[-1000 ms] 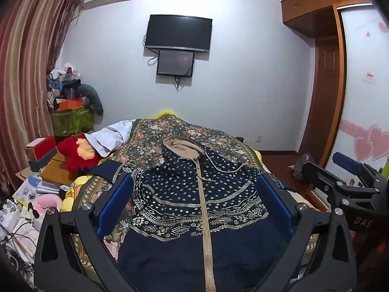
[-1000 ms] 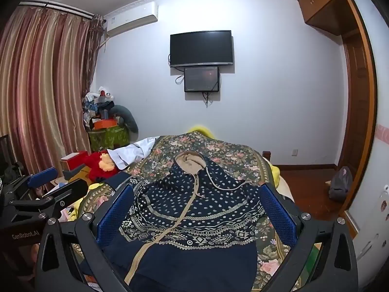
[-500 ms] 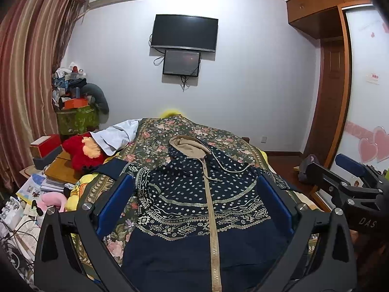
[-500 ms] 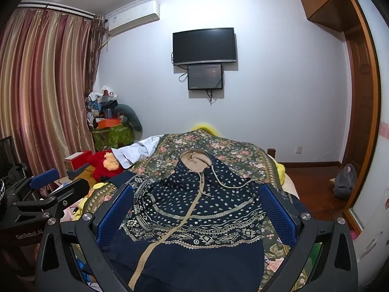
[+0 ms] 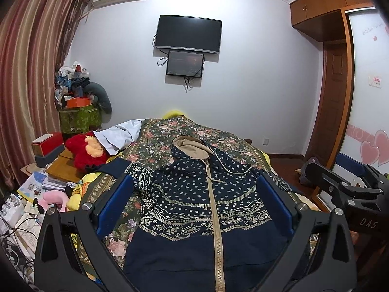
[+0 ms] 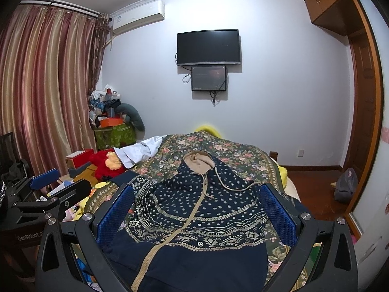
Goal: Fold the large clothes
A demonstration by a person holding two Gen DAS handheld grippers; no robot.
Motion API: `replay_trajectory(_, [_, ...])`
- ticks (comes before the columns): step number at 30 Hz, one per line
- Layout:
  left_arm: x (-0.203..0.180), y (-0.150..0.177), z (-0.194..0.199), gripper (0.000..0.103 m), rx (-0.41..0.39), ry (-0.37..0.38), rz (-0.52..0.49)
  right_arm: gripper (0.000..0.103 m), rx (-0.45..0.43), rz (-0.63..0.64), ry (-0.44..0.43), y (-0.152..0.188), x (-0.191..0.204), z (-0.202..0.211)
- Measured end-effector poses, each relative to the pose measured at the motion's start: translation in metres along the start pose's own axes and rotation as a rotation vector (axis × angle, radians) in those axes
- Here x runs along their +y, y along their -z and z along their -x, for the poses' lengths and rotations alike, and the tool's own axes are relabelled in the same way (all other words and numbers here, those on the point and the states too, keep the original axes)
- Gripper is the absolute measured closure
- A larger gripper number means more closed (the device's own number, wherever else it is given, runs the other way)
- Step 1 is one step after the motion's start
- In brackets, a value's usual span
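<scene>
Left gripper (image 5: 194,204): spread wide, blue pads (image 5: 114,204) clear of all fabric, nothing held, hovering above the navy patterned hoodie (image 5: 209,209). Hoodie: flat and front-up on the floral bedspread (image 5: 155,143), zipped, tan-lined hood (image 5: 192,148) toward the far wall. Right gripper (image 6: 197,214): likewise spread wide and empty, above the same hoodie (image 6: 194,219), touching nothing.

One hoodie (image 5: 206,209), one bed (image 5: 170,133), two wall screens (image 5: 188,34), one red plush toy (image 5: 85,152) and two tools (image 5: 194,204) are counted.
</scene>
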State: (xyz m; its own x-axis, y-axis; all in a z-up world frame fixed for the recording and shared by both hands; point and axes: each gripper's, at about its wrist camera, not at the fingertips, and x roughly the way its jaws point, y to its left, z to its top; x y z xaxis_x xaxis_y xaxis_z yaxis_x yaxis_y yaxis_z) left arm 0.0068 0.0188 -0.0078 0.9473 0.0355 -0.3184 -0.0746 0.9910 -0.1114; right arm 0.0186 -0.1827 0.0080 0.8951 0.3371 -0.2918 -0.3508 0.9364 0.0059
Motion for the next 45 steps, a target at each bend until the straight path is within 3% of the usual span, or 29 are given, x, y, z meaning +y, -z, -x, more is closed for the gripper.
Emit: replay_trajectory(45, [0.0006, -0.0038, 0.0002, 0.001, -0.004, 0.008, 0.009, 0.0, -0.004, -0.001, 0.002, -0.0025, -0.0016, -0.0003])
